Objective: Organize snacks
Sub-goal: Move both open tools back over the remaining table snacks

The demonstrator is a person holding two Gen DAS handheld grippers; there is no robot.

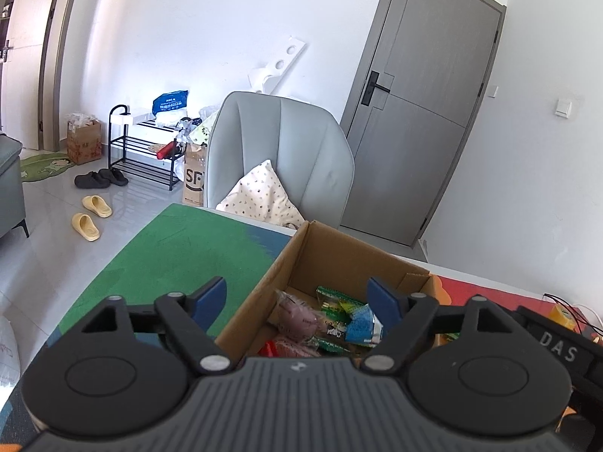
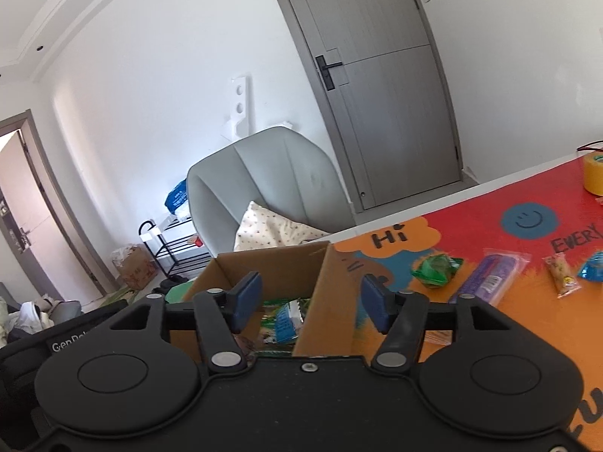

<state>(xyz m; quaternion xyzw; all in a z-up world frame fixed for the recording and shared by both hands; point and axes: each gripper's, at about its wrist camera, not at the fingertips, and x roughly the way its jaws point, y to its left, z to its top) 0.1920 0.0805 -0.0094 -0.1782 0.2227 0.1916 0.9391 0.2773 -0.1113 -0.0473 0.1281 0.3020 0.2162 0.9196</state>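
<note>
An open cardboard box [image 1: 339,260] stands on the colourful table mat [image 1: 181,248]. Inside lie a pink packet [image 1: 297,316], green packets [image 1: 333,301] and a blue-and-white packet [image 1: 361,326]. My left gripper [image 1: 297,297] is open above the box's left wall, holding nothing; the blue-and-white packet lies just beside its right finger. My right gripper [image 2: 311,297] is open too, its fingers either side of the right wall of the box [image 2: 275,267], nothing gripped. To the right, on the mat, lie a green packet [image 2: 437,269], a purple packet [image 2: 490,277], a small beige bar [image 2: 563,277] and a blue packet [image 2: 593,265].
A grey armchair [image 1: 282,150] with a patterned cushion stands behind the table's far edge, a grey door [image 1: 422,113] behind it. A yellow tape roll [image 2: 593,175] sits at the far right of the mat. A black device marked DAS [image 1: 557,342] lies right of the box.
</note>
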